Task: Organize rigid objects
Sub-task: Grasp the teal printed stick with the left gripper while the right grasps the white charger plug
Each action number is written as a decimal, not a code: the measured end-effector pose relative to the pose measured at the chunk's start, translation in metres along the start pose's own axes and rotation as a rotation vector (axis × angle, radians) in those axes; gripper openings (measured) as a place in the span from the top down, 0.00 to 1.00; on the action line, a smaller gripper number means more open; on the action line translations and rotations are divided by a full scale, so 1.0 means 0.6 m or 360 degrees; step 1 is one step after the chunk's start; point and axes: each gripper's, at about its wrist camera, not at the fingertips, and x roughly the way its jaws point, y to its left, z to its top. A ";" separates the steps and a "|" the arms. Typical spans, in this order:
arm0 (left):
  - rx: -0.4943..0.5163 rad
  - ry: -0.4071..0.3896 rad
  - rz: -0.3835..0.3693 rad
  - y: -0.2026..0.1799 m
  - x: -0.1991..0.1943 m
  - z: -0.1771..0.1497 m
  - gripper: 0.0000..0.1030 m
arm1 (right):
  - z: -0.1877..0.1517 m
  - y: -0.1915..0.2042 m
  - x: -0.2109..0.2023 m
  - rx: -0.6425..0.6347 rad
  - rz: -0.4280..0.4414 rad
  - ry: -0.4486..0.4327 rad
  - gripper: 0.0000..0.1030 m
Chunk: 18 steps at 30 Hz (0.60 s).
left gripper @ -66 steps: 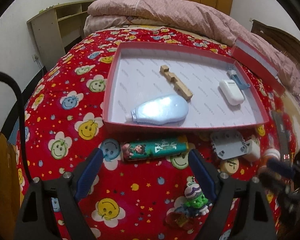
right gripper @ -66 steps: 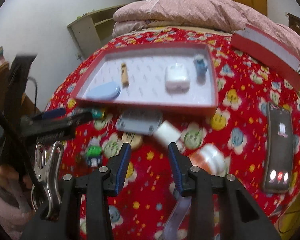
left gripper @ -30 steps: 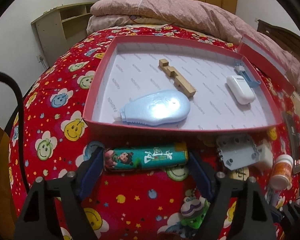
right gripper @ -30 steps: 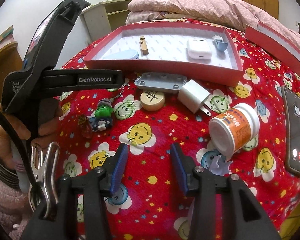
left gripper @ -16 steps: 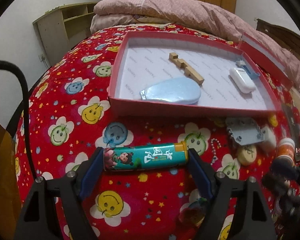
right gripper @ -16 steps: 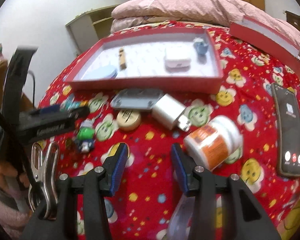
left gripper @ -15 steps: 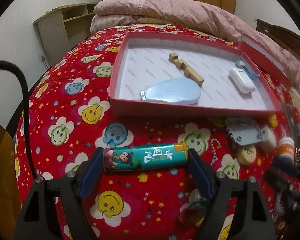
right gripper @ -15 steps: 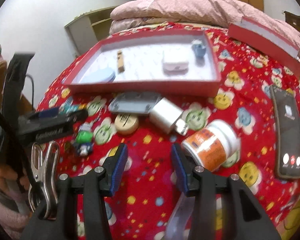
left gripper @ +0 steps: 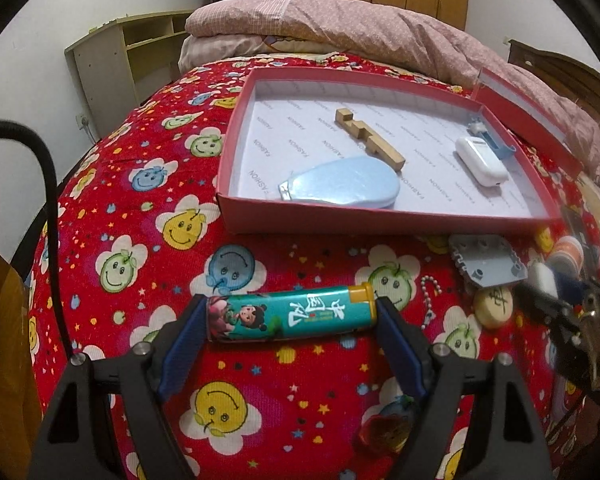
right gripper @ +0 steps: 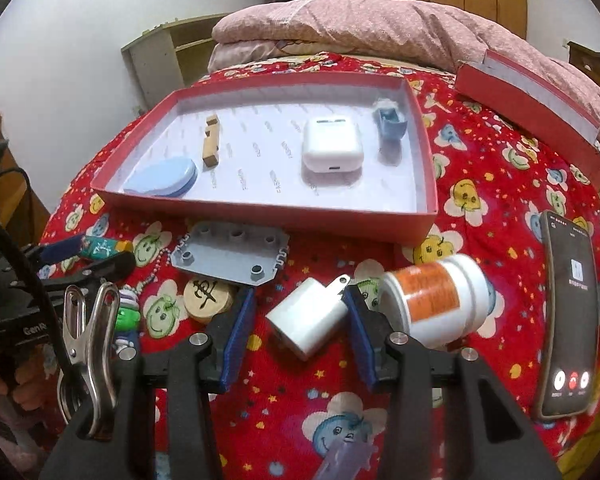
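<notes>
My left gripper [left gripper: 291, 312] is shut on a teal cartoon-printed tube [left gripper: 288, 314], gripped end to end and held above the red bedspread in front of the red box [left gripper: 380, 220]. In the right wrist view the tube [right gripper: 100, 249] shows at the far left. My right gripper [right gripper: 300, 300] is open with a white charger plug [right gripper: 308, 320] lying on the bedspread between its fingers. The right pad is close to the plug's prongs and a small gap shows at the left pad. The box [right gripper: 260, 212] holds a blue flat case [right gripper: 162, 178], a wooden piece [right gripper: 211, 144], a white earbud case [right gripper: 331, 146] and a blue clip [right gripper: 390, 124].
Around the plug lie a grey studded plate [right gripper: 230, 254], a round wooden chess piece [right gripper: 208, 298] and a tipped orange-labelled bottle [right gripper: 436, 300]. A phone [right gripper: 568, 312] lies at the right, the red box lid [right gripper: 528, 108] behind it. A green toy keychain [right gripper: 126, 320] lies at the left.
The left gripper has drawn back from the box with the tube in it. The right gripper has moved forward, so the charger plug now lies between its fingers.
</notes>
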 end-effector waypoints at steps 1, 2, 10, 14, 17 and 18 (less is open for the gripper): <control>0.0002 -0.0002 0.0001 0.000 0.000 0.000 0.17 | -0.002 0.001 -0.001 -0.0006 -0.0001 -0.0011 0.55; 0.0003 -0.0003 0.0003 0.000 0.000 0.000 0.17 | -0.005 0.002 -0.002 -0.0006 0.0003 -0.0015 0.56; 0.0001 0.0001 -0.0006 0.000 -0.002 0.000 0.17 | -0.013 -0.005 -0.009 0.0043 0.0031 -0.0031 0.62; -0.0016 0.0004 -0.0036 0.002 -0.012 0.000 0.17 | -0.018 -0.003 -0.018 0.0056 0.0068 -0.0030 0.63; -0.0008 -0.0026 -0.0030 0.002 -0.027 0.002 0.17 | -0.021 0.003 -0.028 0.0050 0.0080 -0.0042 0.63; -0.0006 -0.0033 -0.0031 0.002 -0.030 0.003 0.17 | -0.020 0.003 -0.031 0.0051 0.0086 -0.0047 0.63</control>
